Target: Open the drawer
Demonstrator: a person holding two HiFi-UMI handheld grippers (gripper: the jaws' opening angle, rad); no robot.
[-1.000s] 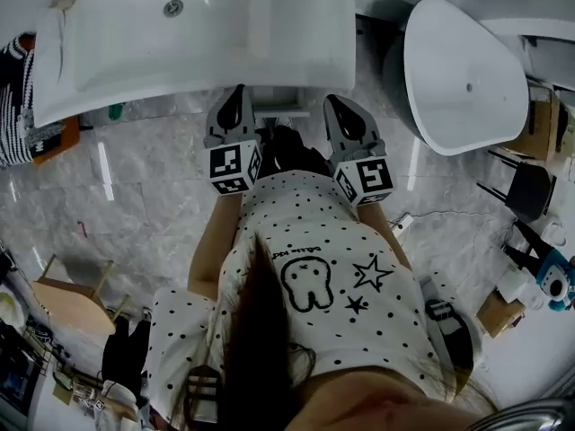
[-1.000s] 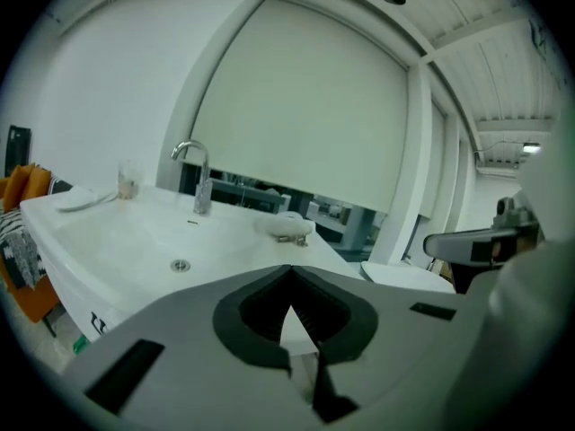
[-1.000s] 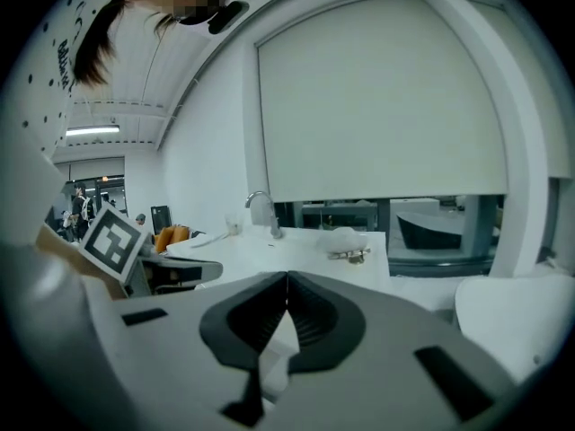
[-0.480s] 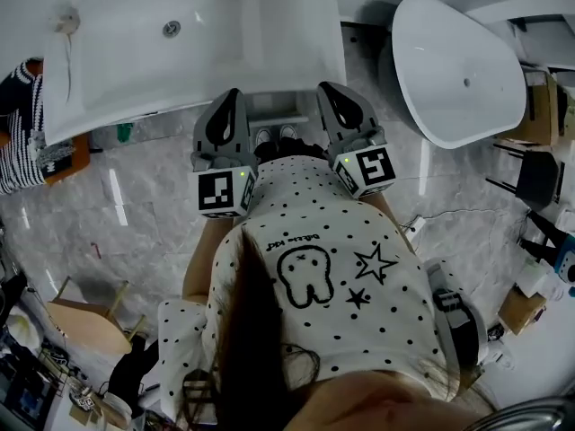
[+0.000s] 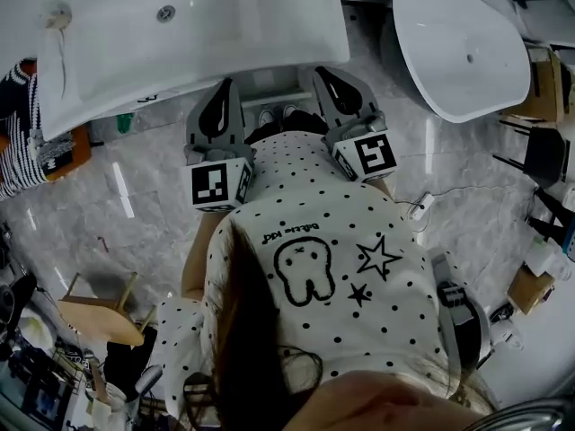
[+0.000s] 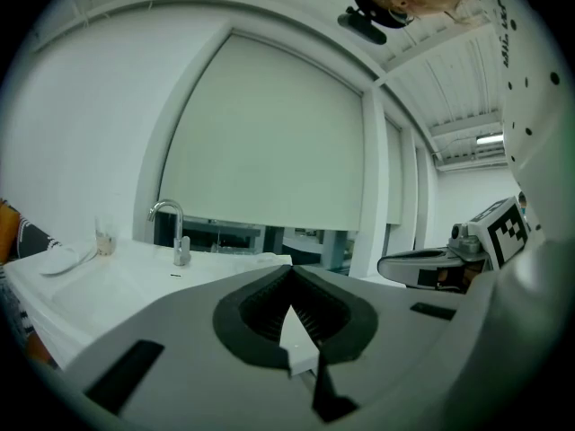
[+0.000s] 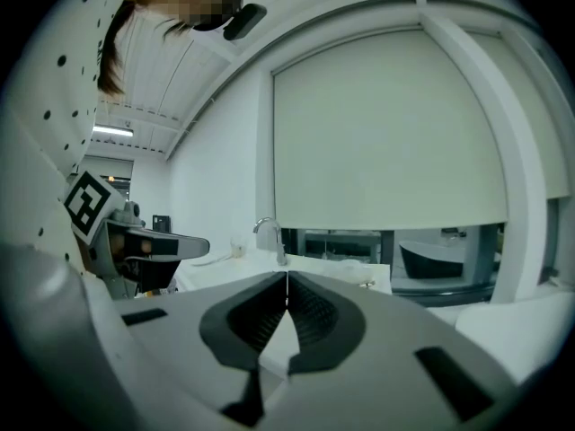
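Now the left gripper (image 5: 223, 86) and right gripper (image 5: 322, 73) are hovering at the sink's (image 5: 225, 16) front edge, jaws closed, empty.

1. Head view: the camera sits on my head and faces steeply down past my hair (image 5: 243, 330) and dotted shirt (image 5: 314, 241). The washbasin (image 5: 225, 25) lies at the top edge and the marble floor (image 5: 135, 178) well below.
2. Left gripper view: the camera rides my left gripper (image 6: 289, 272), close behind the jaws. It faces nearly level across the washbasin to the faucet (image 6: 171, 232) and roller blind (image 6: 269, 142).
3. Right gripper view: same mount on my right gripper (image 7: 286, 278), same nearly level heading.
4. Overlap: both gripper views share the faucet, washbasin top and roller blind, and each catches the other gripper at its inner edge. The head view shares the washbasin and both grippers.
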